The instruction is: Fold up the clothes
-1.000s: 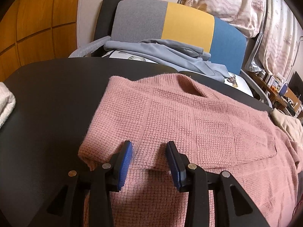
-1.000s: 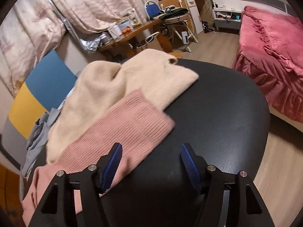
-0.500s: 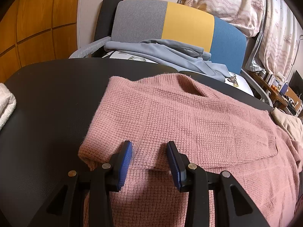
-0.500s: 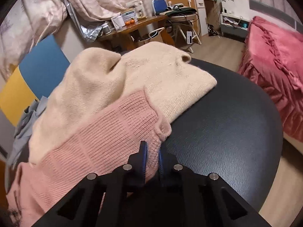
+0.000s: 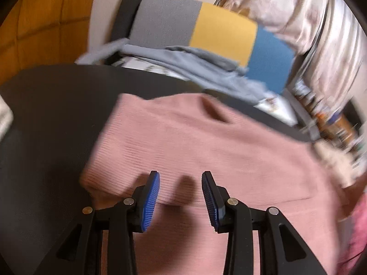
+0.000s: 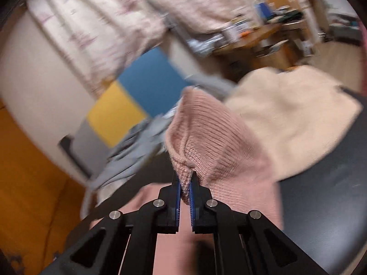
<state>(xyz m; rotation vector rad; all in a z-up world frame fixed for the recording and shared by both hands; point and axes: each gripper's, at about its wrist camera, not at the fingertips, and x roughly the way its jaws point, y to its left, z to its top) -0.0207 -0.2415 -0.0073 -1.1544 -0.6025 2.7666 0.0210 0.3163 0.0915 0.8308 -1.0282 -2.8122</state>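
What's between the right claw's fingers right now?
A bunched edge of the pink sweater, pinched in the right claw; the right wrist view shows it.

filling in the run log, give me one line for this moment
task: fold clothes | right hand-held gripper: shut on pink sweater sleeve, lifted | left hand-held gripper: open over sweater | cream sweater: on table

No lettering, label, brand or number can be read in either wrist view: both pictures are smeared by motion, and the small items on the desk (image 6: pixel 263 39) beyond the table's far edge are too blurred to make out.
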